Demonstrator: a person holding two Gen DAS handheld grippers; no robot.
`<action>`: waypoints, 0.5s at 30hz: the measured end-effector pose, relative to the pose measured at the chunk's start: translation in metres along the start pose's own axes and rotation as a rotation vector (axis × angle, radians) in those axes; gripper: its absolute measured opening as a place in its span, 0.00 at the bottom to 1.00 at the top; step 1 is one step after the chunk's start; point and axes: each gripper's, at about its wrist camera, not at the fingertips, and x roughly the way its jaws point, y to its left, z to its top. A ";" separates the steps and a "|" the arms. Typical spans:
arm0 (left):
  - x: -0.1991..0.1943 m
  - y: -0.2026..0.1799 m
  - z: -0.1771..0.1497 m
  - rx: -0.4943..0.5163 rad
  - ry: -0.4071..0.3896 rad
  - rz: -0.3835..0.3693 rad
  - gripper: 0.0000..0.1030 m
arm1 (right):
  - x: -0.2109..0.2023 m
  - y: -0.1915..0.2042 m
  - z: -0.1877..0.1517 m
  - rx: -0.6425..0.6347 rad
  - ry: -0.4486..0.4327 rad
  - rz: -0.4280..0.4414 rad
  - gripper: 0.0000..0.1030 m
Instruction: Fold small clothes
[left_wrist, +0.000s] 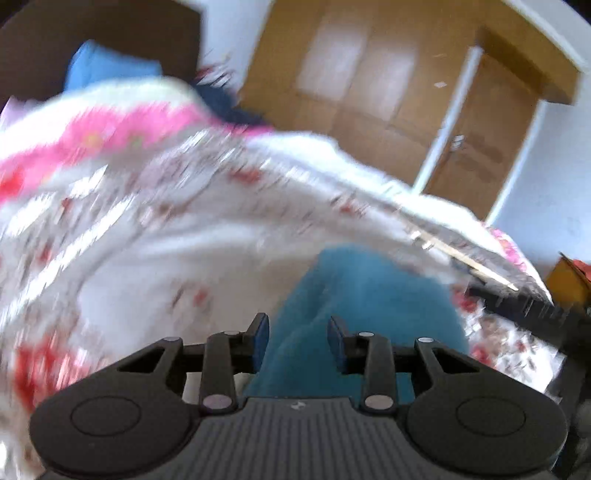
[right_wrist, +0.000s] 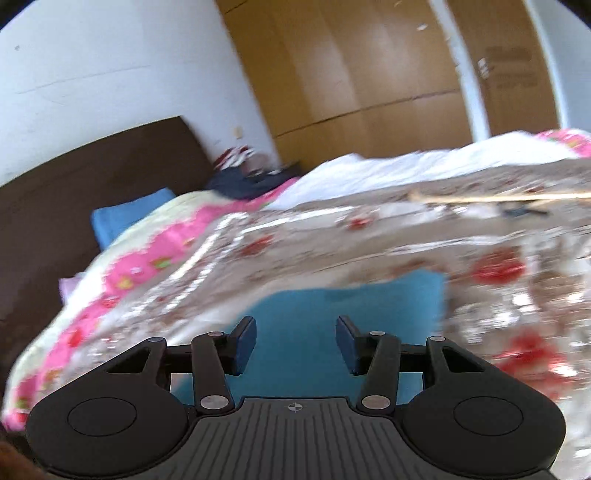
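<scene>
Both grippers sit over the teal cloth (right_wrist: 332, 306) lying near the bed's (right_wrist: 258, 251) front edge. Left gripper (left_wrist: 298, 341) looks clamped on a raised fold; right gripper (right_wrist: 295, 341) hangs apart, gripping nothing.

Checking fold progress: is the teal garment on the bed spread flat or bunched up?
Cannot tell for certain. The teal garment looks flat on the floral bedspread from the right wrist, humped from the left; both views are blurred.

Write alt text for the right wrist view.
The right gripper hangs open and empty over a teal cloth garment lying flat on a red-flowered white bedspread. Behind are a dark brown headboard and wooden wardrobe.
</scene>
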 end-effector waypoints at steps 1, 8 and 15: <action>0.006 -0.010 0.007 0.039 -0.014 -0.017 0.45 | -0.001 -0.007 -0.003 -0.003 0.006 -0.032 0.46; 0.107 -0.028 0.014 0.115 0.086 -0.007 0.47 | 0.013 -0.019 -0.035 -0.060 0.082 -0.077 0.46; 0.147 -0.001 0.005 0.039 0.151 -0.002 0.64 | 0.058 -0.032 -0.043 -0.052 0.152 -0.111 0.52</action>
